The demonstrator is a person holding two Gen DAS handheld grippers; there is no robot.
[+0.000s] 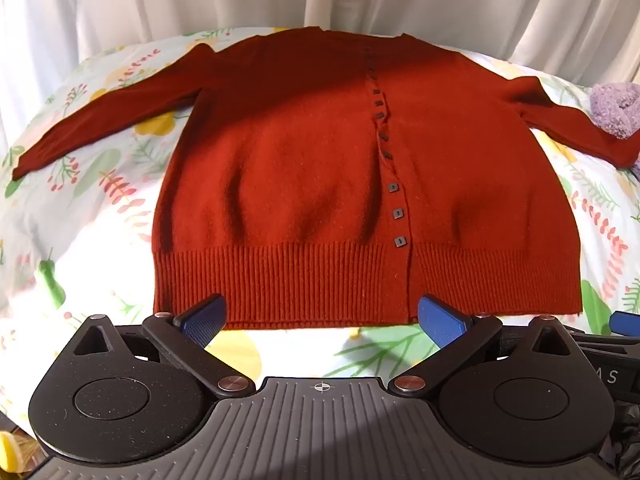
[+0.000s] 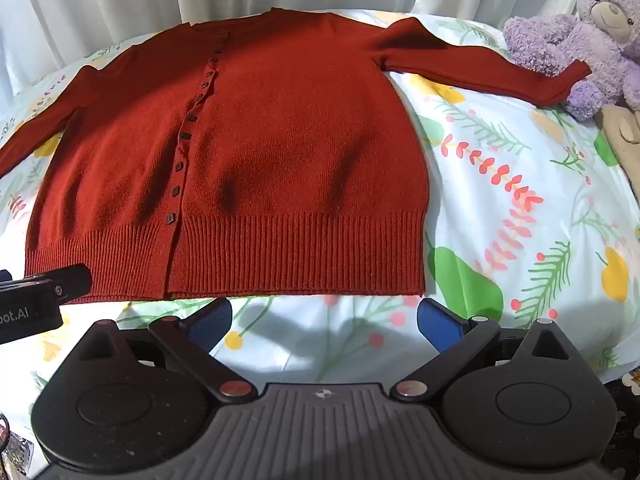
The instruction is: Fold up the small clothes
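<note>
Left wrist view is showing a rust-red knitted button-front cardigan (image 1: 304, 168) lying flat on the floral bedsheet (image 1: 92, 220), both the left hand-held gripper (image 1: 320, 318) and right hand-held gripper (image 2: 324, 320) hovering released near its hem.

Floral-print bed sheet (image 2: 500, 208) carrying a cardigan and soft toys

A rust-red button cardigan (image 2: 248, 152) lies flat across the centre of the sheet, sleeves spread toward both frame edges, ribbed hem nearest the bottom. A purple teddy bear (image 2: 592, 36) sits at upper right, touching the sleeve cuff; a beige soft item (image 2: 620, 132) lies just below it.
</note>
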